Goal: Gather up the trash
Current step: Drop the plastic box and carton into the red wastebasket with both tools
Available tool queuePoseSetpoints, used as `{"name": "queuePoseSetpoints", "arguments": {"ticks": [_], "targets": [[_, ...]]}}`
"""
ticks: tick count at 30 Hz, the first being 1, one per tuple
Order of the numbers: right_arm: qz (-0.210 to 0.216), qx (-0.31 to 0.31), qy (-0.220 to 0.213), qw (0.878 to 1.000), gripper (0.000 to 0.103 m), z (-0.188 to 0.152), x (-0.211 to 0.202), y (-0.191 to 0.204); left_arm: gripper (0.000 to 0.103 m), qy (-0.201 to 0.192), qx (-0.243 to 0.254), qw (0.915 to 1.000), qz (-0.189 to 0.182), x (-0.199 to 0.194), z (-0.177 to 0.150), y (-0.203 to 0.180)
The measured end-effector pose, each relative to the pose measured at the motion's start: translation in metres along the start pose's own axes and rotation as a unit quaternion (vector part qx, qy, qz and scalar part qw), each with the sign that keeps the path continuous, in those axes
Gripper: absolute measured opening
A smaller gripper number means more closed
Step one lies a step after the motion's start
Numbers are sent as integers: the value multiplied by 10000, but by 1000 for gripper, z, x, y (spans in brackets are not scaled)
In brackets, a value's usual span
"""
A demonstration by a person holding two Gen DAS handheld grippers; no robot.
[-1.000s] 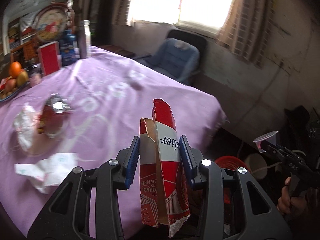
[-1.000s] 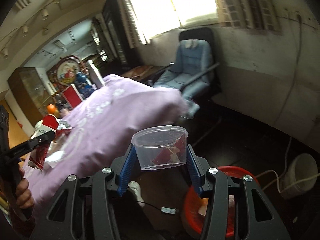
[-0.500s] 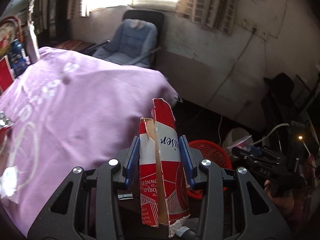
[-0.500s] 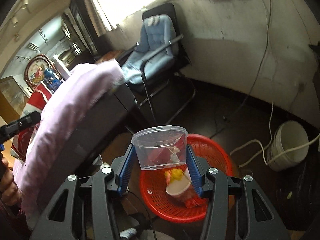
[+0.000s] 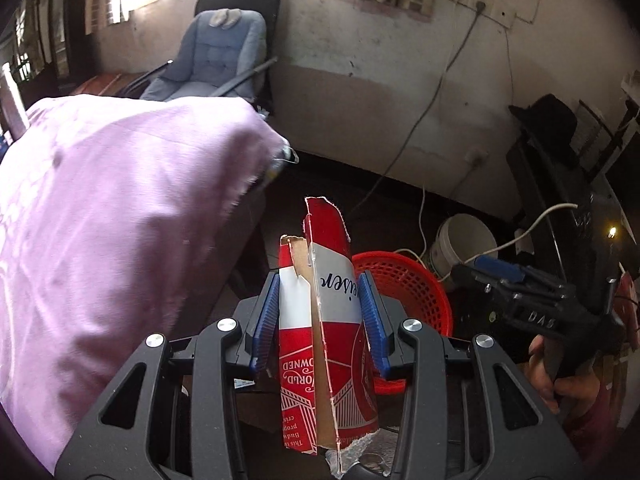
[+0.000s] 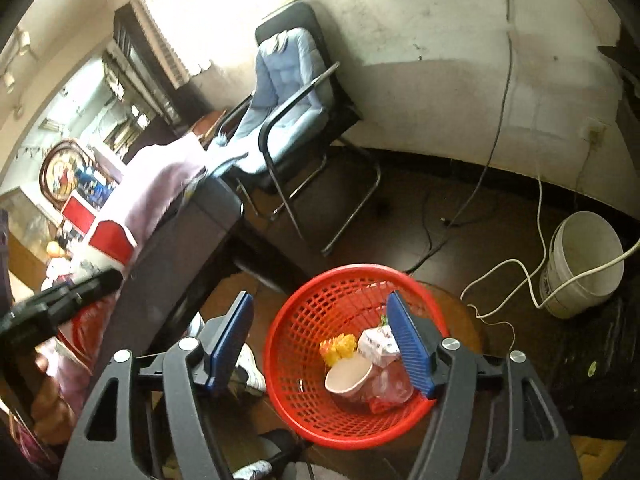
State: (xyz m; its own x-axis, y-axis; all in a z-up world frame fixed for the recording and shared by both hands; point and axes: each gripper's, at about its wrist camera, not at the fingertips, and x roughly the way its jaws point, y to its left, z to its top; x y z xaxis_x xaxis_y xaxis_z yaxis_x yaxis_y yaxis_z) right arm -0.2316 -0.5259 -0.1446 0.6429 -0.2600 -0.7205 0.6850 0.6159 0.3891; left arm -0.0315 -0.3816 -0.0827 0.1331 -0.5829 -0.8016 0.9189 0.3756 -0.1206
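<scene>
Two grippers are converging on one red basket [image 6: 352,364], standing on the dark floor beside the table draped in a pink cloth [image 5: 112,216]. Left gripper [image 5: 320,320] is pinching a torn red-and-white carton [image 5: 328,320] w/ both blue pads pressing its sides; long axis is running along the fingers, upper torn end poking out past the tips, lower end hanging back toward the handle. From this gripper the basket is lying ahead and to the right, partly hidden behind the carton, so the coming move, by my reading, is a short carry rightward and down before letting go.

Right gripper [image 6: 320,344] is sitting directly over the basket, nearer of the two, jaws opening w/ nothing btwn them. Inside the basket are lying a paper cup [image 6: 348,376], a small white box [image 6: 376,344], yellow scraps and what looks like a clear tub.

Room: table edge is close on the basket's left, white bucket [image 6: 584,260] and cords are lying right; approach from above is looking open, though both grippers would be crowding the same rim.
</scene>
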Motion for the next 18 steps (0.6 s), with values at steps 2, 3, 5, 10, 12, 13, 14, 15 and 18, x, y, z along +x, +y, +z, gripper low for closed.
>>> {"name": "queuePoseSetpoints", "arguments": {"ticks": [2,3,5,10,12,13,14,15,18], "targets": [[-63,39,-116,9999,71,3,-3,-2,41,52,62,10000,-58,4,0,-3],[-94,51,-140,9998,71,4,-4,-3,41,80,96,9999,-90,7,-1,-5],[-134,79,-178,9997,72,5,-5,-6,41,156,215,9995,-174,15,-1,-13],[-237,123,-278,9993,72,7,-10,-11,41,391,447,9975,-390,35,-3,-34],[-253,146,-300,9991,72,8,-11,-14,41,483,539,9961,-509,44,-2,-43],[-263,152,-305,9991,72,8,-11,-15,42,519,574,9955,-551,47,-1,-48],[-283,159,-316,9990,72,8,-12,-15,42,542,586,9952,-564,49,0,-50],[-309,165,-334,9988,72,8,-13,-16,43,579,603,9948,-582,51,2,-54],[-335,175,-372,9986,72,9,-16,-16,56,553,566,9945,-685,47,5,-53]]}}
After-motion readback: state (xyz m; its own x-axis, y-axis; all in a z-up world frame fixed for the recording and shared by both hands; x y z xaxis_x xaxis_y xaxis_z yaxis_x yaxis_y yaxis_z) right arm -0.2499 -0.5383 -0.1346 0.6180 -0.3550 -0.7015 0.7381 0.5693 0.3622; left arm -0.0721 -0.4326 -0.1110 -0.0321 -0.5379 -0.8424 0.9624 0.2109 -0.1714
